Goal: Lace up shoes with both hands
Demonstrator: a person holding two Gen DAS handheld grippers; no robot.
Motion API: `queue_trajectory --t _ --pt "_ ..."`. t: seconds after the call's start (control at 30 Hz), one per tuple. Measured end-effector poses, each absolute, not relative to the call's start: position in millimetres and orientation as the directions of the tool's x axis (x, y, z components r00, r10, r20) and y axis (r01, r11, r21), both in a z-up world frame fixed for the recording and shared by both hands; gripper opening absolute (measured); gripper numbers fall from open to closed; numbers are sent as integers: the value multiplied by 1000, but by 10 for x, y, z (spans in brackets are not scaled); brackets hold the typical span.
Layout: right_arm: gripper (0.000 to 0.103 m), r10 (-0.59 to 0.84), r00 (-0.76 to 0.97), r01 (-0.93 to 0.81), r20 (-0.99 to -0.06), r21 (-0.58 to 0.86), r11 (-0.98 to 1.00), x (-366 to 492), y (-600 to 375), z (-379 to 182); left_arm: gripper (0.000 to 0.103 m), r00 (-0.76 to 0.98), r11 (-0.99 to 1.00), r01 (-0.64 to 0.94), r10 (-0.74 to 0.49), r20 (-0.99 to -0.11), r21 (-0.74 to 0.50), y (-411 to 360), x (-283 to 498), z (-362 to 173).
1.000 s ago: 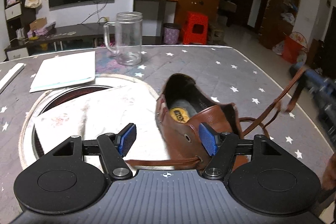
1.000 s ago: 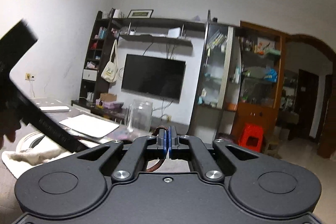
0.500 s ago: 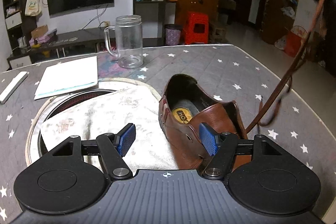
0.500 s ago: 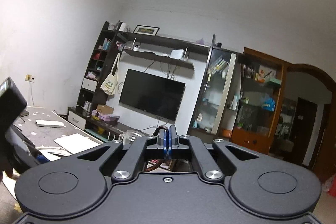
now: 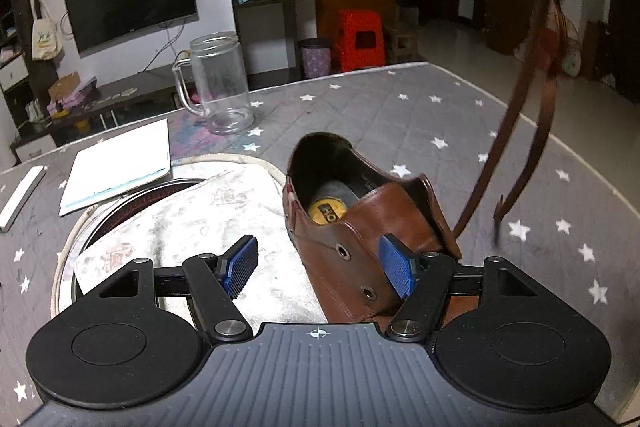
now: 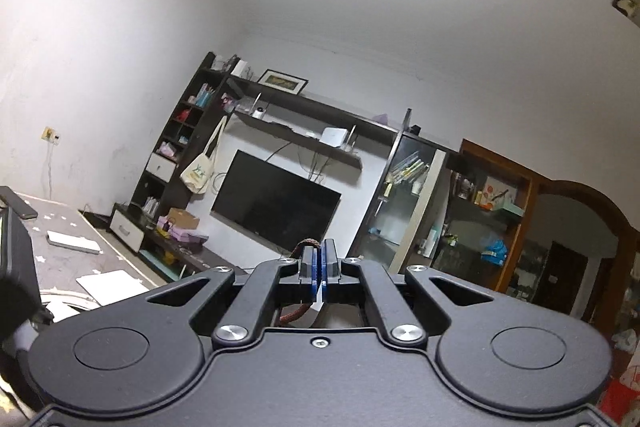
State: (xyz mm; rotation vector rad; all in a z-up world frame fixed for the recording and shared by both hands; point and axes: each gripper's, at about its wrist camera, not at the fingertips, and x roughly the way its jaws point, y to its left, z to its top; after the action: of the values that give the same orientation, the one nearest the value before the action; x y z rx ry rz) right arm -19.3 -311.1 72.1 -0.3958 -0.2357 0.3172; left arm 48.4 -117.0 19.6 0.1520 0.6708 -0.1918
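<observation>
While the right gripper (image 6: 320, 269) is aimed high at the far wall and ceiling, its blue pads are seen pressed together on a brown braided lace (image 6: 307, 245), a loop of which pokes out just above the pads and runs down behind them. In the left wrist view the same lace (image 5: 516, 115) is drawn up from the shoe's right side toward the top right corner, one strand taut, a second strand hanging beside it with its tip dangling just over the cloth. The left gripper (image 5: 318, 267) is held wide, nothing clamped; its right pad is seen against the brown leather shoe (image 5: 360, 223) near the eyelets, though whether it truly touches cannot be told, and its left pad is over the white towel (image 5: 192, 223). The shoe is set on the grey star-patterned table cover (image 5: 400, 107), its heel to the far side, just right of the towel. Two empty eyelets are shown on its left flank. A yellow insole label is visible inside, the letters "HO" being readable, the rest hidden. A glass mug (image 5: 218, 83) is stood farther back, a white paper (image 5: 120, 163) to the left.
</observation>
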Motion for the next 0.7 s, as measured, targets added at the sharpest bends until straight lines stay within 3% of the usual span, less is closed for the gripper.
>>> queue_trajectory --t 0.5,0.7 --pt "2 332 905 -171 266 -486 857 -130 -3070 1334 68 776 956 263 -129 -618 132 -1307 345 318" --pt "3 338 912 -189 230 -495 848 -56 -3039 1270 71 789 948 279 -134 -600 155 -1360 259 370"
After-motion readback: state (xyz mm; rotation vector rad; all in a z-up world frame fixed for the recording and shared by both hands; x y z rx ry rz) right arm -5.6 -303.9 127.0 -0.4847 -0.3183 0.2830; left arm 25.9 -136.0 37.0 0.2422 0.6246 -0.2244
